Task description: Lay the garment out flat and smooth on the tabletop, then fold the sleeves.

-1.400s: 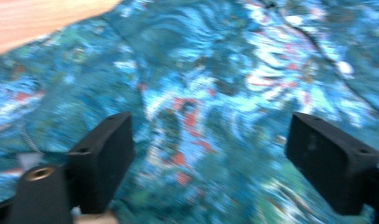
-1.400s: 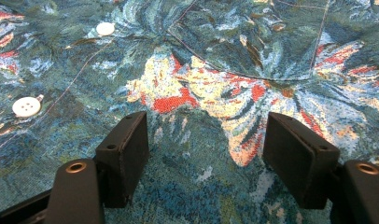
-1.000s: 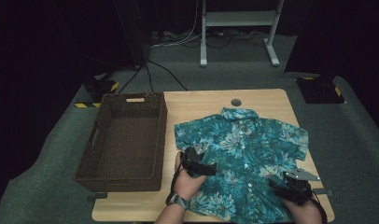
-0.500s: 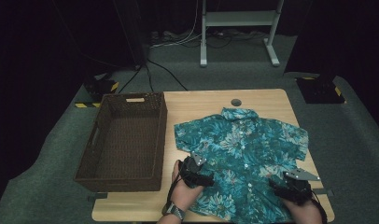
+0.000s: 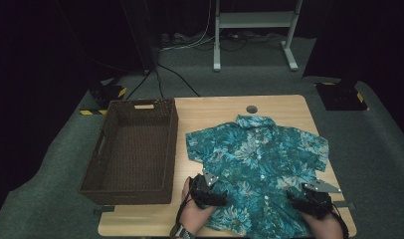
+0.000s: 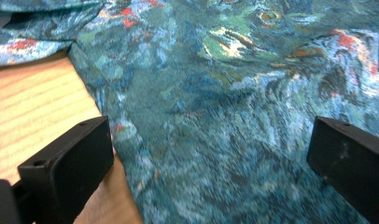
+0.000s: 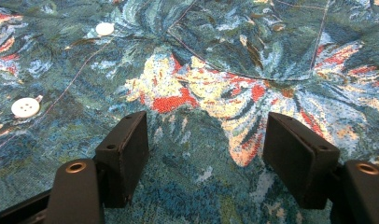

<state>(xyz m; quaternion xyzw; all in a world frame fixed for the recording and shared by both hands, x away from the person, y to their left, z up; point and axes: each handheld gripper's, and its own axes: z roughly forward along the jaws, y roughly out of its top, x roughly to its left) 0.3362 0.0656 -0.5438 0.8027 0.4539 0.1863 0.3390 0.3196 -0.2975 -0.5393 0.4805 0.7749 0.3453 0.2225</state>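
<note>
One wicker basket (image 5: 133,149) beside floral shirt (image 5: 259,164), nothing inside

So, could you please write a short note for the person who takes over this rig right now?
Left tool: open, at the shirt's lower left edge, one jaw over the bare table, nothing gripped.
Right tool: open, jaws apart over the fabric near the lower right hem, not pinching it.
The shirt lies flat and buttoned, collar away from the person. The wicker basket stands left of it with nothing inside.
Done: shirt spread out. Left: probably grip the hem, fold the shirt and put it into the basket.
</note>
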